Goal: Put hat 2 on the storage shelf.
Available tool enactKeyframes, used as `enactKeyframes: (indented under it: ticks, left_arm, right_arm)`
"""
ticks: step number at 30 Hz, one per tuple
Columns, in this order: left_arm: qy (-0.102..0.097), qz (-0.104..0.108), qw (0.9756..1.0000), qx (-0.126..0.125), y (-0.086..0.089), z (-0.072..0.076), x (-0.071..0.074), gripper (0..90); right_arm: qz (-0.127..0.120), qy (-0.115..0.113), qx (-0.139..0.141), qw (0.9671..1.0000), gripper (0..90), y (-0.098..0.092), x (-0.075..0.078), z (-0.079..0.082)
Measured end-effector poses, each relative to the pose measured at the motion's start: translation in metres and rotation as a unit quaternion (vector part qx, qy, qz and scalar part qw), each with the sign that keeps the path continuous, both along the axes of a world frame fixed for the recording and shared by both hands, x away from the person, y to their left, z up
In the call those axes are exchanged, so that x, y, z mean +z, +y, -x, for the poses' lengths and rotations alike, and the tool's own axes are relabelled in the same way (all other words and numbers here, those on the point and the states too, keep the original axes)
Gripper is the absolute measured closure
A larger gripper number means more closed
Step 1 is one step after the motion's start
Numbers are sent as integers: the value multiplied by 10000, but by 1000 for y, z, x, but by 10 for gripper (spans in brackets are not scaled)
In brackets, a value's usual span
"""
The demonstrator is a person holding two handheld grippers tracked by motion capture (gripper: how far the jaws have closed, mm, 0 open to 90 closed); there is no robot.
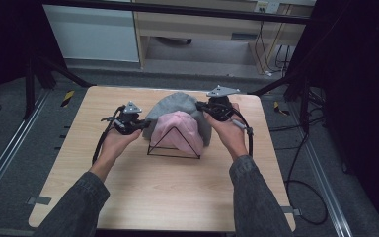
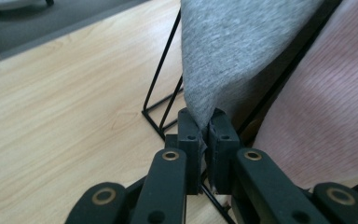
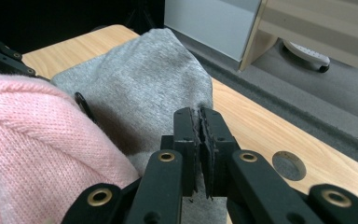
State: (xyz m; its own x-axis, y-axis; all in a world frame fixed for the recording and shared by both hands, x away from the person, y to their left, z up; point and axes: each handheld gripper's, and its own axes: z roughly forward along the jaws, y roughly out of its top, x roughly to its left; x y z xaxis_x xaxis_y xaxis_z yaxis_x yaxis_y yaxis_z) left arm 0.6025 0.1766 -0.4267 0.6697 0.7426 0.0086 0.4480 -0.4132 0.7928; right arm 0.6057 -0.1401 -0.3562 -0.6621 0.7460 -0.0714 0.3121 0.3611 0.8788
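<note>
high view puts the wooden table (image 1: 143, 197) under everything, with a grey cloth (image 1: 177, 106) draped over a black wire rack (image 1: 173, 148) near the table's far edge, about midway along it. a pink knit (image 1: 177, 129) hangs on the rack's near side, touching the grey. your left gripper (image 2: 204, 122) has its jaws pinched tight on the grey cloth's edge beside the rack's wire. your right gripper (image 3: 199, 119) is clamped the same way on the cloth's other side.

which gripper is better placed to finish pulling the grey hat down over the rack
Neither clearly: the left gripper and right gripper each pinch the grey hat hem on opposite sides of the rack.
</note>
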Motion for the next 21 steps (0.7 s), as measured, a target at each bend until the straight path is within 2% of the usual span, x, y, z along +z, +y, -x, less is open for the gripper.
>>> enactKeyframes:
  ticks: [4,6,7,10,12,13,15,18,21]
  left_arm:
    - [26,17,10000,7,0,0,-3,836]
    - [23,41,10000,50,1,0,-4,792]
    - [-6,78,9998,158,2,1,-4,707]
    - [-96,126,9996,228,4,3,-2,670]
    - [-129,168,9993,294,7,6,1,619]
    - [-181,178,9991,337,9,9,5,570]
    - [-228,197,9989,372,11,12,8,549]
    - [-361,249,9979,468,19,21,19,485]
    - [-286,227,9982,481,29,34,26,388]
  right_arm:
    - [31,11,8,10000,853,1,-2,0]
    - [24,36,-8,10000,838,1,-3,-1]
    - [-2,57,-26,10000,786,0,-3,-1]
    - [-13,46,-34,10000,725,-1,-2,0]
    - [-34,56,-90,9999,644,-2,-1,3]
    - [-46,65,-138,9999,575,-5,2,6]
    - [-52,54,-152,9999,550,-6,3,8]
    - [-31,-49,-246,9997,463,-15,9,17]
    - [-65,-82,-363,9993,346,-28,12,33]
